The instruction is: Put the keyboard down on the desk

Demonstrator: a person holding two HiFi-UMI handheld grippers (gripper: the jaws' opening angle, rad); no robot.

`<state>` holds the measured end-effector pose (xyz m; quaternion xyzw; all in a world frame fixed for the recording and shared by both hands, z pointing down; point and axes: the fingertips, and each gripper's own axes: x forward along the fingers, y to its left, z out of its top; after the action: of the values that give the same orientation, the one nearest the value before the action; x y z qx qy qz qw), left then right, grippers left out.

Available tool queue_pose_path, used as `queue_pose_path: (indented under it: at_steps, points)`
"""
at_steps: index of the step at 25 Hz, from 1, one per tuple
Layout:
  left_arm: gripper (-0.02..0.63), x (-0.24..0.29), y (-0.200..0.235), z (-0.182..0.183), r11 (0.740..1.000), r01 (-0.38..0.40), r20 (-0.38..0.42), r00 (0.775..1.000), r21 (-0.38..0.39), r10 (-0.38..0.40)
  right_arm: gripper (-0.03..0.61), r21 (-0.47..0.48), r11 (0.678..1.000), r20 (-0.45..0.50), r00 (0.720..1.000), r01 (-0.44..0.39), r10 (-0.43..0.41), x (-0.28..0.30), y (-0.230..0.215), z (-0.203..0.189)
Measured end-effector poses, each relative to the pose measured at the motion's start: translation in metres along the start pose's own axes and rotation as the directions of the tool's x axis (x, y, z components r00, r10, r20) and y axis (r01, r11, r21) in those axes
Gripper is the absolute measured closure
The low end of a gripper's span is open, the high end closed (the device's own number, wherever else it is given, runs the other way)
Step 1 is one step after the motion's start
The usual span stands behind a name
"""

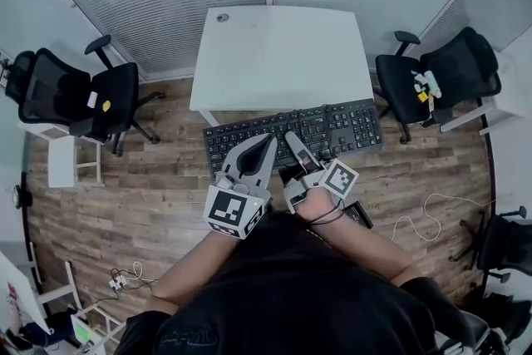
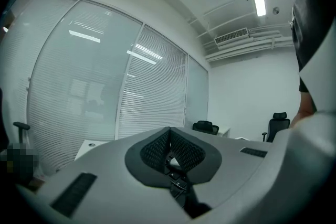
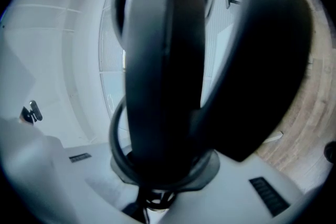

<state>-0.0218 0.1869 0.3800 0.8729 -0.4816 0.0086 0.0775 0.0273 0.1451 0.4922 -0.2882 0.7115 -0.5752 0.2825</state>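
Observation:
A black full-size keyboard (image 1: 332,127) hangs level over the wood floor, just in front of the white desk (image 1: 278,54). My right gripper (image 1: 293,139), rolled on its side, is shut on the keyboard's near edge. In the right gripper view the keyboard (image 3: 163,60) fills the space between the jaws as a dark slab, with a black cable (image 3: 116,128) looped round it. My left gripper (image 1: 268,142) lies flat with its tip over the same near edge. Its pads (image 2: 157,150) meet, and a few keys show beneath them; I cannot tell whether it grips anything.
A black office chair (image 1: 79,91) stands left of the desk and another (image 1: 445,71) to the right, with small items on its seat. Blinds cover the glass wall behind the desk. Cables (image 1: 416,220) lie on the floor at right.

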Motion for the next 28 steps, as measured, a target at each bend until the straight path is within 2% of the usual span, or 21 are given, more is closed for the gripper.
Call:
queue_pose_path:
  at_steps: [9, 17, 20, 28]
  points:
    - [0.597, -0.013, 0.030, -0.006, 0.999, -0.023, -0.007, 1.000, -0.025, 0.022, 0.483, -0.006, 1.000, -0.039, 0.999, 0.017, -0.017, 0.026, -0.005, -0.022]
    - [0.598, -0.008, 0.050, -0.007, 0.997, -0.055, -0.010, 0.998, -0.048, 0.055, 0.483, 0.014, 0.999, -0.066, 0.997, 0.028, -0.027, 0.048, -0.016, -0.022]
    - [0.598, 0.000, 0.058, -0.007, 0.995, -0.060, -0.007, 0.998, -0.084, 0.060, 0.483, 0.015, 1.000, -0.071, 0.997, 0.024, -0.023, 0.056, -0.019, -0.016]
    - [0.598, 0.044, 0.070, -0.007, 0.995, -0.066, -0.020, 0.998, -0.073, 0.065, 0.483, 0.065, 0.998, -0.063, 0.998, 0.020, -0.016, 0.080, -0.036, 0.021]
